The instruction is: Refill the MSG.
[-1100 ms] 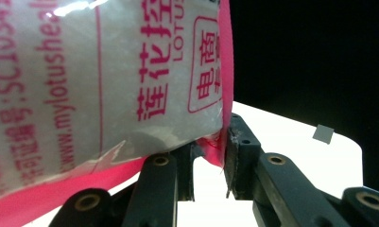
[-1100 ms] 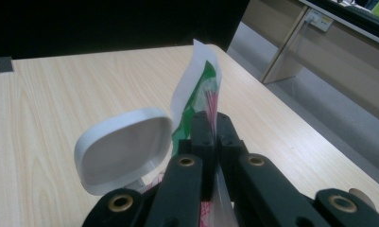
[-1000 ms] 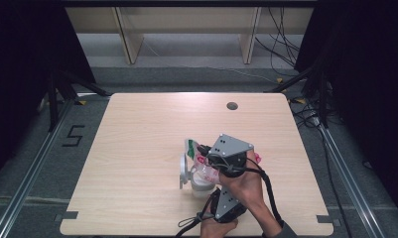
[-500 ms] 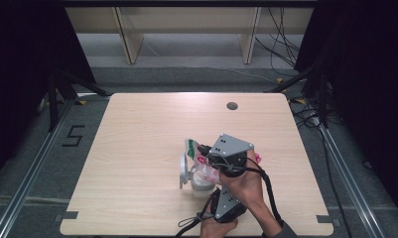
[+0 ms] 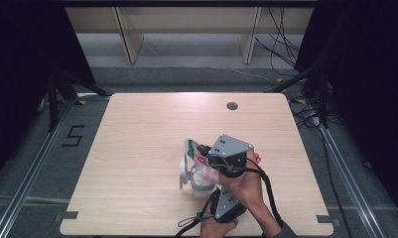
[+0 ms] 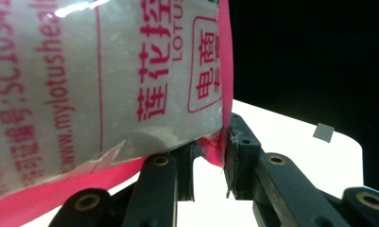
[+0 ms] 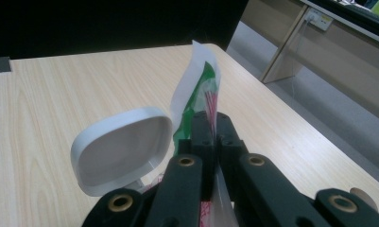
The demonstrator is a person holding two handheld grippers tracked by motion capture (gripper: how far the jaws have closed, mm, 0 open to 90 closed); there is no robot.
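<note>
I am pouring from a bag [image 5: 202, 167] into a jar [image 5: 200, 184] near the table's [image 5: 137, 148] front edge, and the job looks to be midway: the bag is up and tilted over the jar, whose white lid [image 5: 184, 168] is standing flipped open to one side. Nearest me, my left gripper [image 5: 225, 204] is sitting low by the table's front edge, its jaws pinching the bag's pink seam [image 6: 223, 94]; the left gripper view shows that seam caught between the two black pads, with the bag's white, red-lettered face rising to the left. Just beyond it, my right gripper [image 5: 206, 157] is reaching across from the right, my hand [image 5: 246, 183] wrapped around its body and its grey plate facing up. Its jaws are clamped tight on the bag's green-and-white top corner [image 7: 196, 94], which sticks up between them, and the open lid [image 7: 123, 146] is sitting just left of the jaws in the right gripper view. I cannot tell whether anything is flowing out of the bag right now. The next move, as I judge it, calls for a careful lift of the seam end so the contents run toward the jar's mouth, while I am keeping the spout corner steady over it.
</note>
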